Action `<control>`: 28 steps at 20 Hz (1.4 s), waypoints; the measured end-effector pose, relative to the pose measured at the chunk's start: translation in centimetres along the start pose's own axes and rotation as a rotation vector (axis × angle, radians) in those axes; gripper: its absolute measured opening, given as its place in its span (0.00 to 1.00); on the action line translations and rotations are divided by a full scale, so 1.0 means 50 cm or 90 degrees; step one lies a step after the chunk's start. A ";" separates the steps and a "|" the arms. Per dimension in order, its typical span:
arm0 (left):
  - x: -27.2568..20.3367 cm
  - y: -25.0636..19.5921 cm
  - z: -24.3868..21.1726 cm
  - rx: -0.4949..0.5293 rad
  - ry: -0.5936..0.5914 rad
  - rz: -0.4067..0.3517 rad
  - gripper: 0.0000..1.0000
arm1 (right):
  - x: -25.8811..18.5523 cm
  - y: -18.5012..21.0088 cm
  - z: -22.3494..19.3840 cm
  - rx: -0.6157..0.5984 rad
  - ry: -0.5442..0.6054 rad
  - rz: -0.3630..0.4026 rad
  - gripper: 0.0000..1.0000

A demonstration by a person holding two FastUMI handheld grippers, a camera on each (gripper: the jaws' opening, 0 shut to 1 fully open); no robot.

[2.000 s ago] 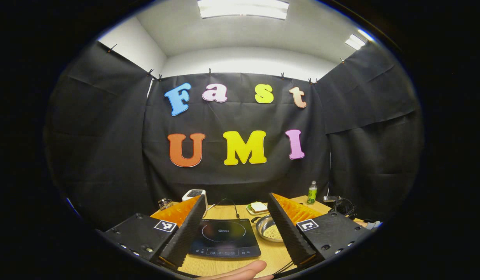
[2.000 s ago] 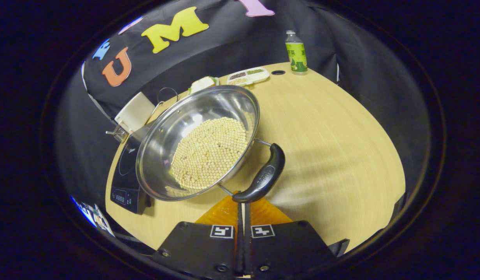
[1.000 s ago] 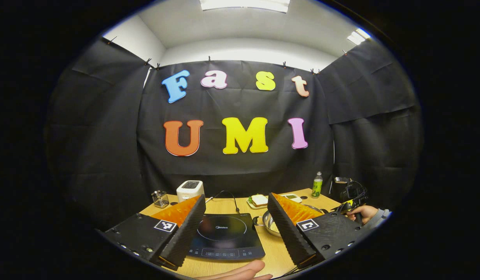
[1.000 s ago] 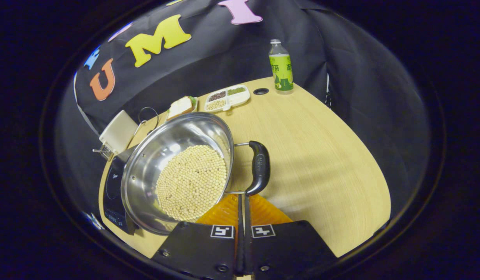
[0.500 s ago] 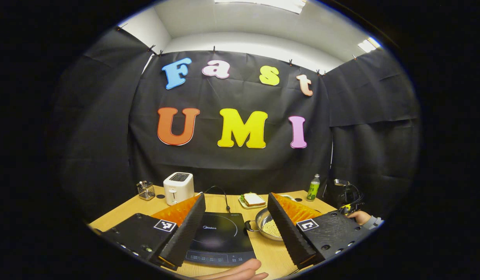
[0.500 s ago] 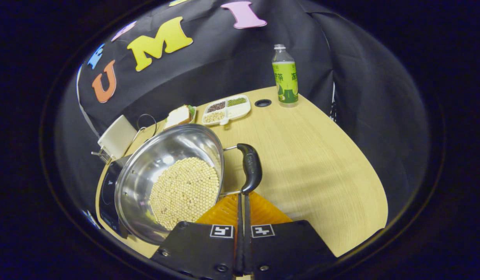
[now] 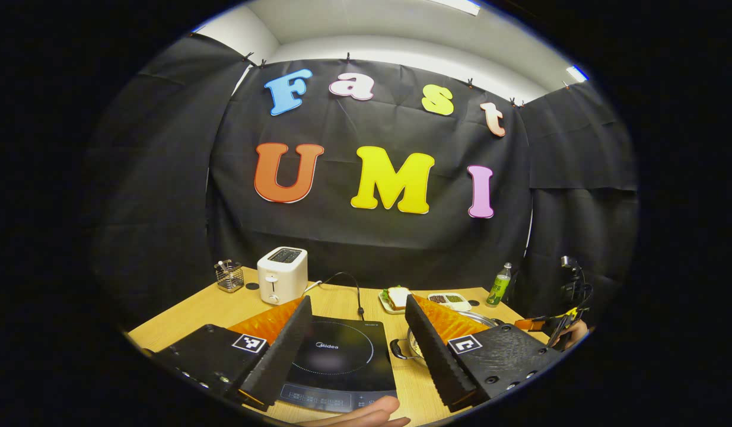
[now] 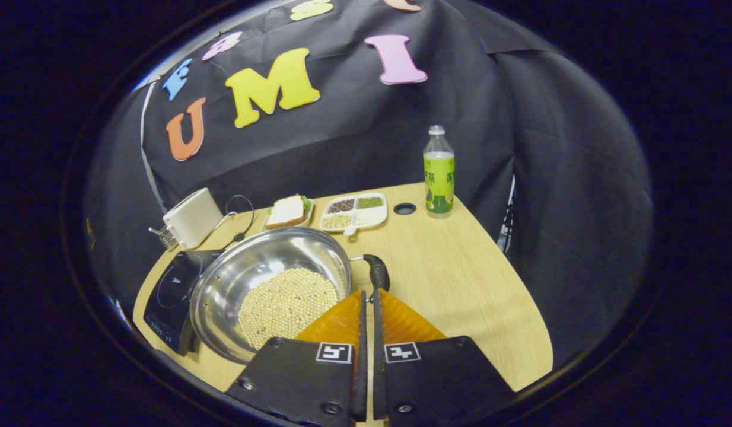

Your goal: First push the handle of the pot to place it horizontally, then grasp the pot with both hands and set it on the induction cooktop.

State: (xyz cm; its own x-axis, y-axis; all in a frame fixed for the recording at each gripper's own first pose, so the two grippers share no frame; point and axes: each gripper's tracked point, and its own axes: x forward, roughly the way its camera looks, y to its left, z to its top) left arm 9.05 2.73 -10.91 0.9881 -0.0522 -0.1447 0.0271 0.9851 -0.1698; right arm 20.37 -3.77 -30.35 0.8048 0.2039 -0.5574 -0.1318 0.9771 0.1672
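The right gripper [image 8: 368, 296], fingers together, meets the handle [image 8: 378, 271] of the bean-filled pot [image 8: 265, 279] beside the cooktop [image 8: 170, 290]. The left gripper [image 7: 357, 329] hovers, fingers apart, over the cooktop. An off-centre nudge could slip off, sliding the pot.

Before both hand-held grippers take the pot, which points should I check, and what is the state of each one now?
1. Left hand-held gripper open for a grasp: ok.
2. Right hand-held gripper open for a grasp: not ok, fingers closed together, tips at the pot handle.
3. Pot upright, beans inside: ok.
4. Induction cooktop surface free: ok.
5. Second handle within the left gripper's path: ok, it faces the cooktop.
6. Handles placed horizontally: cannot tell.
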 end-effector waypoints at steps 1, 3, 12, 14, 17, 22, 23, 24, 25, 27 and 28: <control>0.008 -0.006 -0.001 0.004 -0.002 0.002 0.95 | -0.019 0.008 0.012 -0.005 -0.013 0.007 0.12; 0.023 -0.022 -0.015 0.005 0.003 -0.002 0.95 | -0.050 0.018 0.033 -0.020 -0.039 0.009 0.33; 0.135 -0.096 -0.151 0.030 0.124 -0.026 0.95 | -0.077 0.015 0.072 -0.065 -0.049 -0.001 0.83; 0.160 -0.107 -0.190 0.033 0.161 -0.028 0.95 | -0.064 0.005 0.076 -0.063 -0.038 -0.002 0.88; 0.200 -0.120 -0.241 0.039 0.210 -0.024 0.96 | -0.034 -0.007 0.091 -0.072 -0.029 -0.003 0.88; 0.255 -0.143 -0.352 0.050 0.317 -0.023 0.96 | 0.040 -0.001 0.089 -0.060 0.006 0.019 0.88; 0.263 -0.145 -0.369 0.059 0.335 -0.017 0.96 | 0.058 0.004 0.082 -0.062 0.017 0.031 0.88; 0.271 -0.149 -0.387 0.062 0.353 -0.013 0.96 | 0.078 0.006 0.073 -0.061 0.029 0.038 0.88; 0.279 -0.157 -0.403 0.061 0.372 -0.014 0.96 | 0.098 0.003 0.064 -0.062 0.045 0.037 0.88; 0.287 -0.167 -0.432 0.060 0.410 -0.013 0.96 | 0.130 0.006 0.057 -0.064 0.060 0.048 0.89; 0.291 -0.168 -0.445 0.059 0.428 -0.007 0.95 | 0.142 0.007 0.048 -0.069 0.073 0.053 0.89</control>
State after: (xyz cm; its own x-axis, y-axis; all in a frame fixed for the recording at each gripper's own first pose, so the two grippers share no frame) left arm 19.81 -9.96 -33.26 0.6799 -0.1236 -0.7228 0.0790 0.9923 -0.0954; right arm 27.45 -2.15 -32.29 0.7179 0.2839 -0.6356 -0.2615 0.9562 0.1317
